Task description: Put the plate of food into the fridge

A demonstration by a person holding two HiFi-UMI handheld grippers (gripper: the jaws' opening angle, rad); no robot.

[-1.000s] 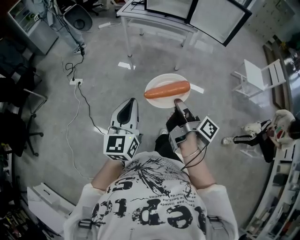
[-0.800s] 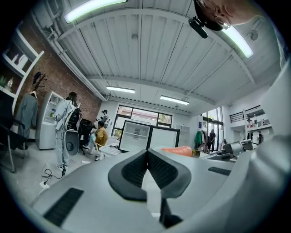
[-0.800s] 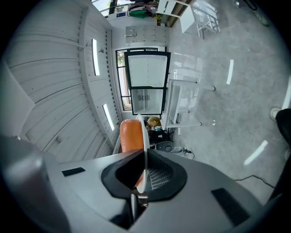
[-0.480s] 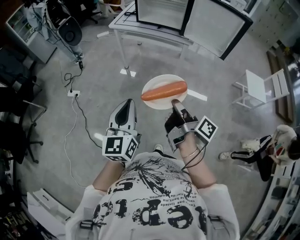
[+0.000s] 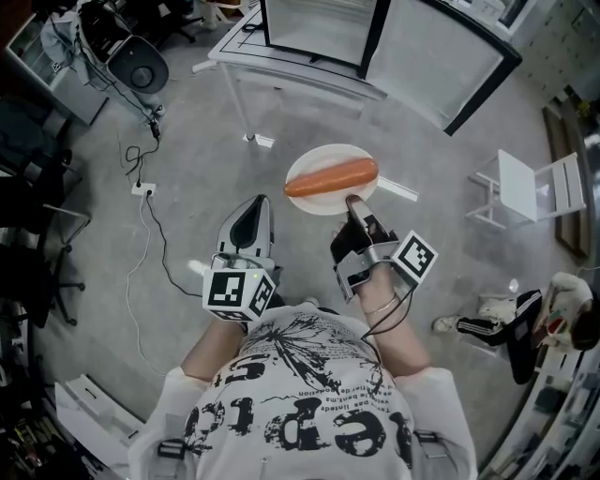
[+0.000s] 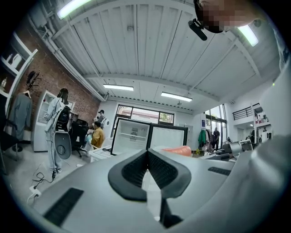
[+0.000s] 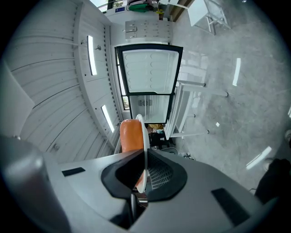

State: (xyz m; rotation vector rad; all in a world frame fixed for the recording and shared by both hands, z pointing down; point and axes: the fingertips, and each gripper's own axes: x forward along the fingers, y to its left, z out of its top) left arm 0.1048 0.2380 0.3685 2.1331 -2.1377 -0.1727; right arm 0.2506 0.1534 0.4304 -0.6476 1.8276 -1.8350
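A white plate [image 5: 318, 201] with a long orange piece of food [image 5: 330, 176] hangs level over the grey floor. My right gripper [image 5: 354, 202] is shut on its near rim. The right gripper view shows that rim [image 7: 142, 132] edge-on between the pads, the food [image 7: 129, 134] to its left, and the open fridge [image 7: 148, 73] ahead. My left gripper [image 5: 259, 204] is beside the plate's left, apart from it, with its jaws together and nothing in them [image 6: 148, 153]. The fridge [image 5: 317, 26] stands on a white table [image 5: 281, 71], with its door [image 5: 441, 66] swung open to the right.
A white folding chair [image 5: 532, 184] stands at the right. A cable and socket strip [image 5: 141, 188] lie on the floor at the left, past a fan [image 5: 141, 73]. Another person's legs [image 5: 502, 326] are at the lower right. Dark office chairs line the left edge.
Both grippers and the plate have travelled toward the fridge, which now looms larger at the top. The floor cable has slid downward in the picture. The grip on the plate is unchanged.
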